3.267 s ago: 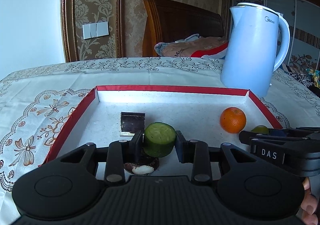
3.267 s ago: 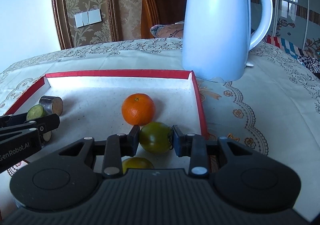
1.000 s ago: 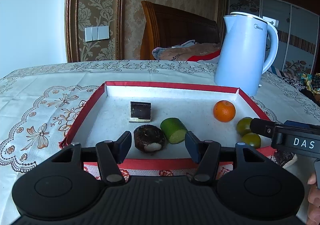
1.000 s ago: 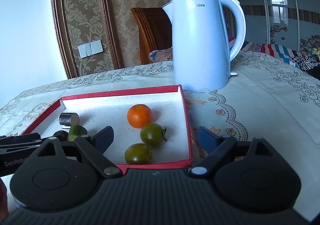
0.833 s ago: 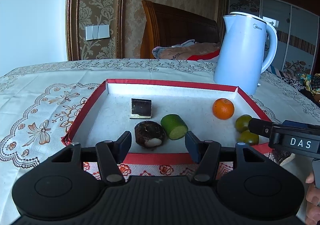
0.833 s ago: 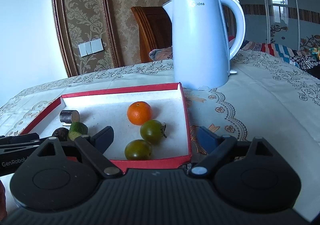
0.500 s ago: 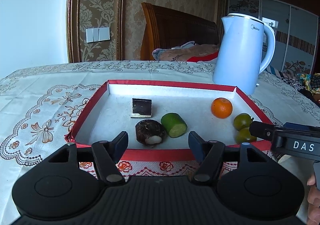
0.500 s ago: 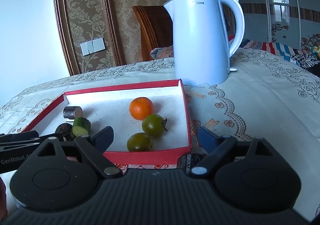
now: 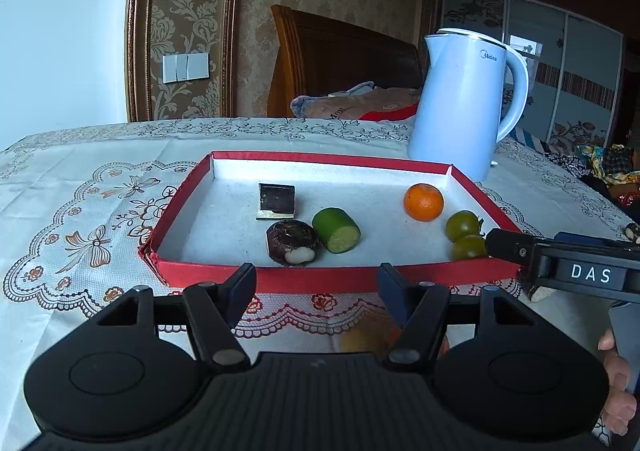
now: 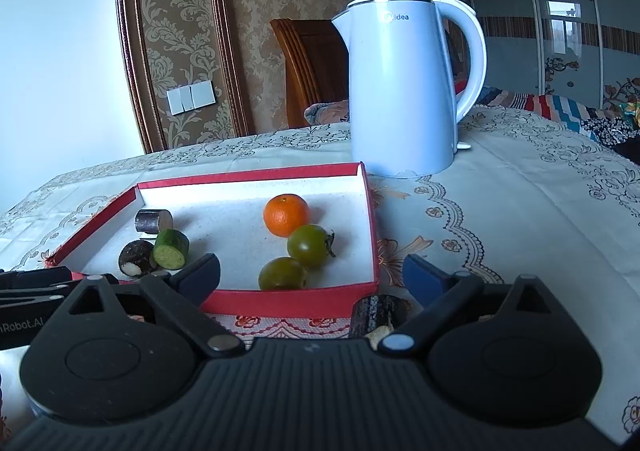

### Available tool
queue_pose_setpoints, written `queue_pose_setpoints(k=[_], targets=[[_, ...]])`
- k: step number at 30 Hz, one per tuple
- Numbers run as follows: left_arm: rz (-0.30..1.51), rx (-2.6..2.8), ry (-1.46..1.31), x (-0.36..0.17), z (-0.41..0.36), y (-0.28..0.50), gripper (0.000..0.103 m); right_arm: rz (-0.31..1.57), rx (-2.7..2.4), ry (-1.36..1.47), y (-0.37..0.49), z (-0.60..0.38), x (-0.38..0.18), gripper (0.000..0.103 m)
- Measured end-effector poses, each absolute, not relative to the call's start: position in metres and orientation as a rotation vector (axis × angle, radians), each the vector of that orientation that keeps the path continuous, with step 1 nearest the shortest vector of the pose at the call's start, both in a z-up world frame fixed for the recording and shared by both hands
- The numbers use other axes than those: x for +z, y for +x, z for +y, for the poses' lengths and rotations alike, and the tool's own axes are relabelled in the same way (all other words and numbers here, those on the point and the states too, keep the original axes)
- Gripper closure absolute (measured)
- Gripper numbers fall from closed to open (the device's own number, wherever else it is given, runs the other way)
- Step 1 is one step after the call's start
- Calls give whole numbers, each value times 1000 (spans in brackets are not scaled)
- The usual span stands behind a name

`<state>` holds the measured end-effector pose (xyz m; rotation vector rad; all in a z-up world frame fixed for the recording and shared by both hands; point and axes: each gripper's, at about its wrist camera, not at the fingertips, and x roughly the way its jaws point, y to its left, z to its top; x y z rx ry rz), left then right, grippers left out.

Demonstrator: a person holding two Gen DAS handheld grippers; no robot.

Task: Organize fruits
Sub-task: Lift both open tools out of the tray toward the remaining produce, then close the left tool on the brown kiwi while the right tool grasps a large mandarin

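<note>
A red-rimmed tray (image 9: 320, 278) (image 10: 288, 303) holds an orange (image 9: 423, 201) (image 10: 286, 214), two green tomatoes (image 9: 463, 225) (image 10: 308, 245), a cucumber piece (image 9: 336, 230) (image 10: 171, 244), a dark round chestnut-like piece (image 9: 292, 242) and a dark cut cylinder (image 9: 277, 199) (image 10: 153, 220). My left gripper (image 9: 316, 287) is open and empty, just short of the tray's near rim. My right gripper (image 10: 312, 271) is open and empty, at the tray's near right corner. A dark cylinder piece (image 10: 380, 315) lies on the cloth between the right fingers.
A pale blue electric kettle (image 9: 464, 107) (image 10: 404, 91) stands behind the tray's right far corner. The table has a floral lace cloth (image 9: 80, 211). A small orange-yellow thing (image 9: 368, 339) shows on the cloth under the left gripper. A wooden chair back (image 9: 340, 63) stands beyond the table.
Both grippers let go of the cucumber piece and a green tomato in the tray, opened, and have drawn back toward me, out past the tray's near rim.
</note>
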<state>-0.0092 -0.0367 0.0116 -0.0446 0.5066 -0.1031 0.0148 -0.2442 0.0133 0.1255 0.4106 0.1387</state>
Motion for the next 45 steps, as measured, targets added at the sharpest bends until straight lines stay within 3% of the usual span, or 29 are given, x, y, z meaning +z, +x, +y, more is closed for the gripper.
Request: queue_pose_setpoints(k=[16, 36, 41, 45], targets=[[545, -276, -79, 6, -24, -47, 34, 374, 99, 185, 7, -259, 17, 5], [593, -398, 133, -9, -62, -60, 34, 413, 158, 267, -9, -275, 2, 0], [628, -391, 125, -11, -58, -54, 73, 398, 158, 257, -11, -273, 1, 0], [628, -390, 131, -12, -58, -55, 74, 379, 148, 284, -15, -279, 2, 0]])
